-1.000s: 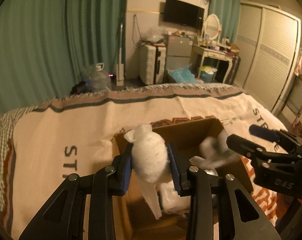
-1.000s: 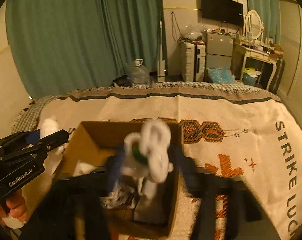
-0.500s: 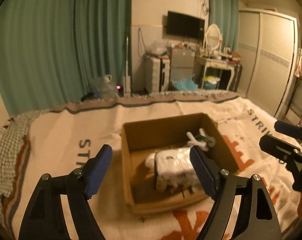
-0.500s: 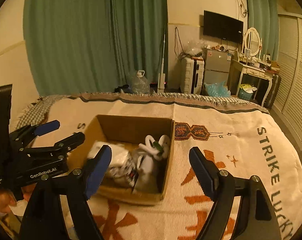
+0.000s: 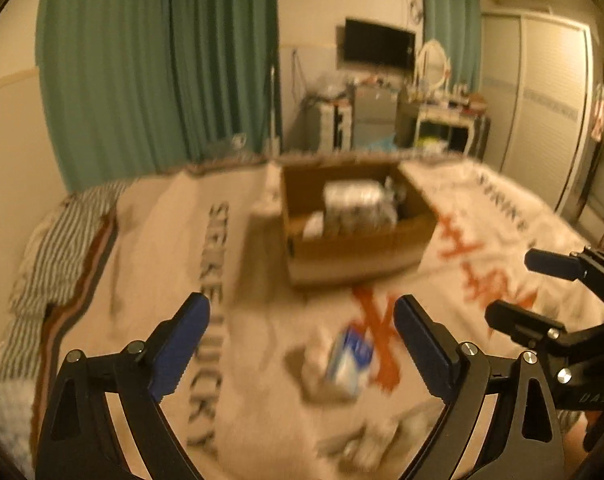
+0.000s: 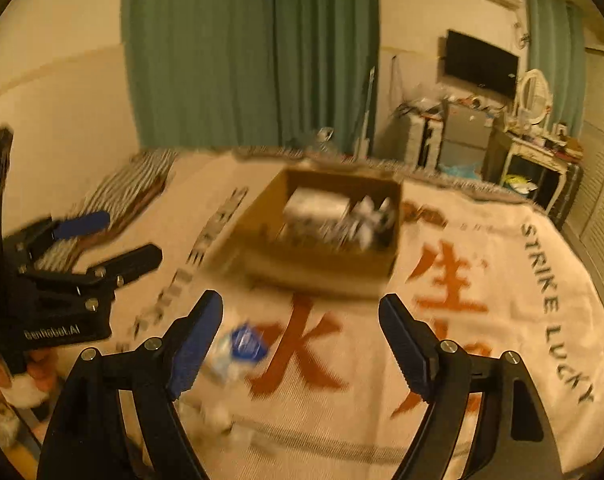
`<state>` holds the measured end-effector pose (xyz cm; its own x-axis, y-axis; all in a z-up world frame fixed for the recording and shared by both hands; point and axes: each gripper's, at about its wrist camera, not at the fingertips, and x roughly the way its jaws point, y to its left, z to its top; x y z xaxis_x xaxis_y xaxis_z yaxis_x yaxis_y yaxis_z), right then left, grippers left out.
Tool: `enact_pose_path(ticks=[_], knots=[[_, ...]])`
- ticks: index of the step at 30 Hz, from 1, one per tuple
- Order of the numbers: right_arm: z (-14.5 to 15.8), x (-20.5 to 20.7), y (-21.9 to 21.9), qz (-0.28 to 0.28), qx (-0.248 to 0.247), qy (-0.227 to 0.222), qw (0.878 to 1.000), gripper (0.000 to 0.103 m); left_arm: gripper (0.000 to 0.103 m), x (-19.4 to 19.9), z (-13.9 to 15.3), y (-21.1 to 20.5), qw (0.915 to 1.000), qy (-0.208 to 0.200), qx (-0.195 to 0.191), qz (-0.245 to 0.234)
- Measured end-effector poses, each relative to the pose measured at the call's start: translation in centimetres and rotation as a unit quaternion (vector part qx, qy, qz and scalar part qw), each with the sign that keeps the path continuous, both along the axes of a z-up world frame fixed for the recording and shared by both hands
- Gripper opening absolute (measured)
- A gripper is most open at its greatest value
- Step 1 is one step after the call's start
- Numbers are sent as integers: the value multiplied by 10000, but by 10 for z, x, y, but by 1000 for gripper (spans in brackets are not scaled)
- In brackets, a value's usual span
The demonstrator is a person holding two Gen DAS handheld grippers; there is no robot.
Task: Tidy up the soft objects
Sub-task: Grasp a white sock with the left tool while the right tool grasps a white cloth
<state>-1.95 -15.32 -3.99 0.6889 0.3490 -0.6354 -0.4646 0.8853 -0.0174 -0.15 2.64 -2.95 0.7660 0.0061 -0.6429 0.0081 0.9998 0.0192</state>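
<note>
Both tongs pulled farther from cardboard box (image 5: 353,224), left tongs (image 5: 302,340) wide, right tongs (image 6: 301,340) wide, empty

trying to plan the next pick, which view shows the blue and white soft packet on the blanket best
Left wrist view: the blue and white soft packet lies whole between the open fingers. In the right wrist view the same packet sits partly behind the near finger, equally blurred.

Home bedroom: we are viewing a bed under a cream printed blanket (image 6: 481,320), long teal curtains (image 6: 242,52), a white oval-mirrored dressing table (image 6: 535,140), a black wall-mounted television (image 6: 481,64).
</note>
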Motion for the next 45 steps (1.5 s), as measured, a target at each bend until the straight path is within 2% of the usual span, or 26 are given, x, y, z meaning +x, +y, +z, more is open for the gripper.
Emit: enact_pose_path(ticks=[5, 7, 12, 21, 24, 26, 27, 29, 30, 33, 37, 41, 45], knots=[[-51, -24, 6, 370, -290, 574, 9972, 80, 95, -17, -42, 11, 9978, 649, -24, 157], [-75, -26, 9, 590, -405, 908, 9933, 80, 95, -23, -58, 9, 9966, 798, 86, 165], [-122, -34, 18, 1067, -781, 1185, 9841, 80, 95, -33, -91, 4, 9939, 1071, 255, 43], [-157, -26, 24, 1527, -1017, 1449, 9723, 80, 95, -31, -119, 0, 9882, 1520, 163, -41], [-168, -23, 29, 1679, -932, 1594, 9684, 73, 95, -32, -123, -7, 9871, 1569, 253, -177], [-171, -23, 33, 1747, -923, 1639, 9665, 64, 95, -32, -122, -9, 9871, 1551, 346, -198], [-171, -24, 35, 1806, -932, 1644, 9652, 60, 95, -32, -121, -9, 9877, 1517, 313, -189], [-171, -27, 37, 1930, -885, 1724, 9619, 44, 95, -31, -118, -8, 9884, 1496, 192, -190], [-172, -28, 38, 1980, -867, 1794, 9597, 42, 95, -30, -117, -9, 9886, 1478, 193, -197], [-172, -31, 37, 2036, -908, 1849, 9571, 38, 95, -30, -116, -11, 9890, 1446, 224, -214], [-163, -27, 26, 1979, -635, 1940, 9587, 32, 94, -29, -115, -16, 9897, 1389, 193, -298], [-143, -23, 11, 1820, -551, 1620, 9683, 32, 94, -29, -119, -24, 9885, 1441, 153, -430], [-127, -10, -9, 1338, -477, 1279, 9816, 32, 93, -27, -127, -39, 9851, 1595, 55, -649]])
